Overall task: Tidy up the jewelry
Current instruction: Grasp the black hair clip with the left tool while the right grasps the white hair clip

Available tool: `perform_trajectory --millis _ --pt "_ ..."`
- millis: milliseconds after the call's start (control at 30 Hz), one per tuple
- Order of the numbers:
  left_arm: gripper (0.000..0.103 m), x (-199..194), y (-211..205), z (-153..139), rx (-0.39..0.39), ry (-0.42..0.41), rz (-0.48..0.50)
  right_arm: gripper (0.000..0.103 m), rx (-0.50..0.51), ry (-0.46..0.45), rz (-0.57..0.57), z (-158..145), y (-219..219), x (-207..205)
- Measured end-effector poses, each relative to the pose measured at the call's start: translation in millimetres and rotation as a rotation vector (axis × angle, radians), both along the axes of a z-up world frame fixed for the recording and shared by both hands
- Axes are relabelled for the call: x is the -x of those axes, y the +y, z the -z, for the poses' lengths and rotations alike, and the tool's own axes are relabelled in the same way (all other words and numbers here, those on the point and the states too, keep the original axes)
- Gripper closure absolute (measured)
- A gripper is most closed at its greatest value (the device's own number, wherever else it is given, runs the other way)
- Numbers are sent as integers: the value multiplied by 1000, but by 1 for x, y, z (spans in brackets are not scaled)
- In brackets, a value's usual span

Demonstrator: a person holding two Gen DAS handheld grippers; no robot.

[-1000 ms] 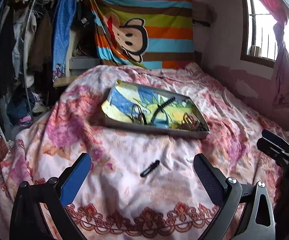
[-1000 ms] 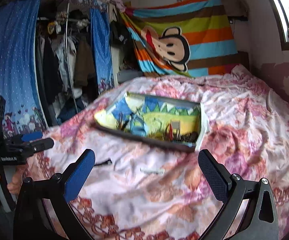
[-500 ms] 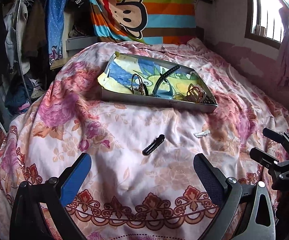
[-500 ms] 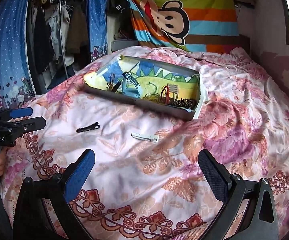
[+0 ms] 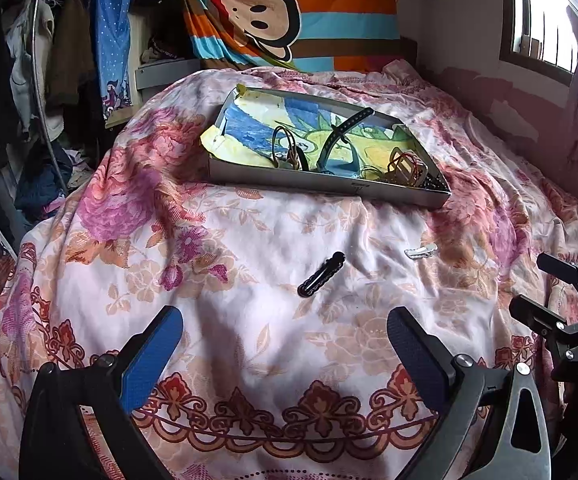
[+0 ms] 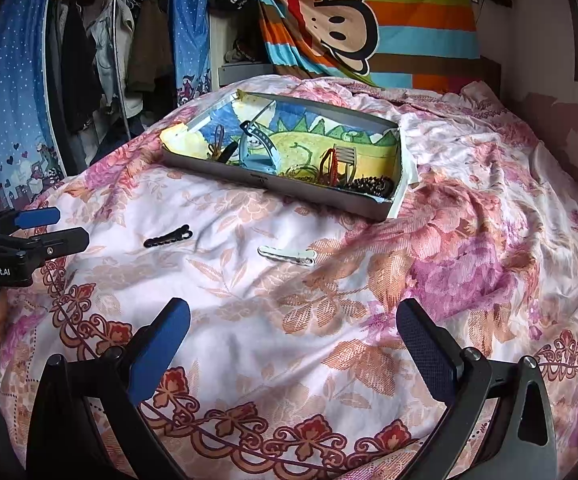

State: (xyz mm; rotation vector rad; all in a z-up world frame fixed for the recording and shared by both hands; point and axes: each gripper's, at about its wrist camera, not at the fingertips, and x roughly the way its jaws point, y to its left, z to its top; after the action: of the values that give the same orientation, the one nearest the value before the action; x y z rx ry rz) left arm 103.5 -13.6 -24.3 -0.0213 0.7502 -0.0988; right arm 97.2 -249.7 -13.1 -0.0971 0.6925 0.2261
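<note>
A black hair clip (image 5: 321, 274) (image 6: 168, 236) and a white hair clip (image 5: 421, 251) (image 6: 287, 256) lie loose on the floral bedspread. Behind them sits a shallow grey tray (image 5: 321, 184) (image 6: 289, 191) lined with a cartoon picture, holding hair ties, a dark strap, and beads at its right end. My left gripper (image 5: 285, 330) is open, a short way in front of the black clip, with nothing between its fingers. My right gripper (image 6: 295, 326) is open too, in front of the white clip. Each gripper shows at the edge of the other's view.
The bed fills both views; its near edge with a red ornamental border (image 5: 273, 412) lies just under the grippers. A clothes rack and blue curtain (image 6: 17, 80) stand to the left, a striped monkey blanket (image 5: 289, 8) hangs at the head, and a window wall (image 5: 541, 32) is on the right.
Both grippers have moved forward and tilted down toward the bedspread, so the two clips and the tray appear larger and closer. Both stayed open and nothing was picked up.
</note>
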Motion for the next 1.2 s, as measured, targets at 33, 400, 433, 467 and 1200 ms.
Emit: perform_trajectory --millis 33,400,433,467,1200 --pt "0 -2 0 1 1 7 0 2 -5 10 -5 1 -1 -2" --pt "0 -33 3 7 25 65 50 2 8 61 -29 3 -9 -23" --pt "0 -36 2 8 11 67 59 2 14 62 -27 4 -11 -27" --pt "0 -39 0 9 -2 71 68 2 18 65 -25 4 -12 -30" --pt "29 -88 -21 37 0 169 234 19 43 153 -266 31 7 -118"
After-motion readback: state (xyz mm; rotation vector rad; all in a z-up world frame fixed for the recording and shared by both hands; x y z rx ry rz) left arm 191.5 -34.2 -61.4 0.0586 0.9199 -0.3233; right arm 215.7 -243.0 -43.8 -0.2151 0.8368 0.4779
